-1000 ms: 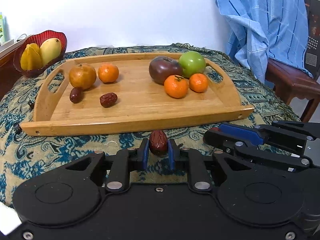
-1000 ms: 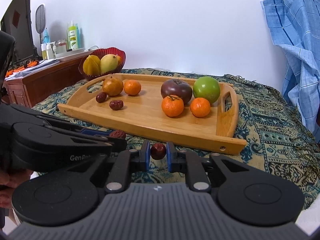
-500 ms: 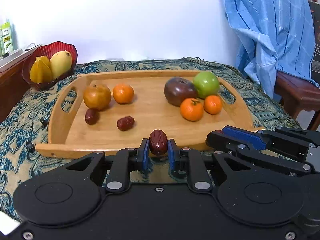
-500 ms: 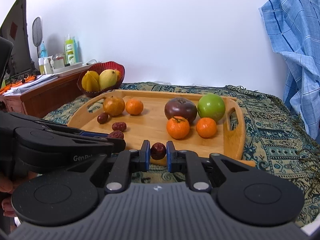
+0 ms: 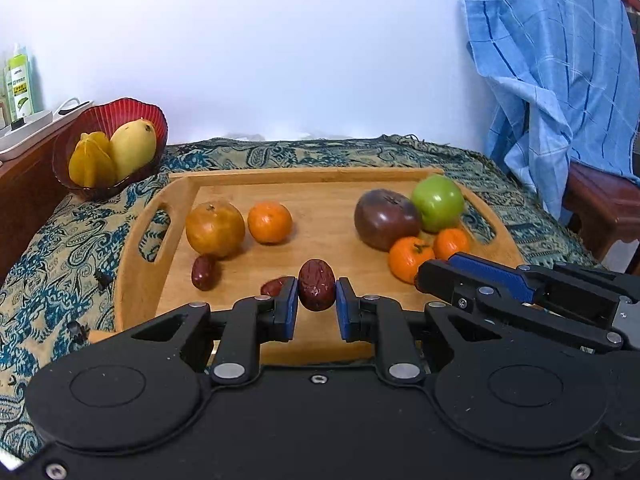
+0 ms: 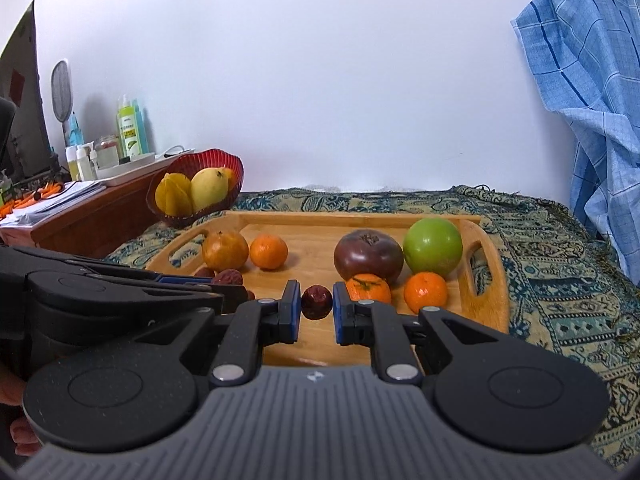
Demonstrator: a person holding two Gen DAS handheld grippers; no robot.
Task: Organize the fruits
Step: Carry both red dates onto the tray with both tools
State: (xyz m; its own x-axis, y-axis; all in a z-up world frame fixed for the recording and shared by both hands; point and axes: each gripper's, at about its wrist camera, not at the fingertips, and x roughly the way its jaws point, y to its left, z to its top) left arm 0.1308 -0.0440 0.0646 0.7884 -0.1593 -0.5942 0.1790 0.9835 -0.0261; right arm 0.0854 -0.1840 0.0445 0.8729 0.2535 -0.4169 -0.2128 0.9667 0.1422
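While the left gripper (image 5: 317, 305) is pinching a wrinkled red date (image 5: 316, 290) above the wooden tray (image 5: 140, 276), the right gripper (image 6: 316, 312) is clamping a darker date (image 6: 316, 302) there.

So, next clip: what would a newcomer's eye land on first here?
Probably the dark red date pinched in the left gripper, and a second date in the right gripper. Behind them, the wooden tray holds a green apple at far right beside a dark purple fruit.
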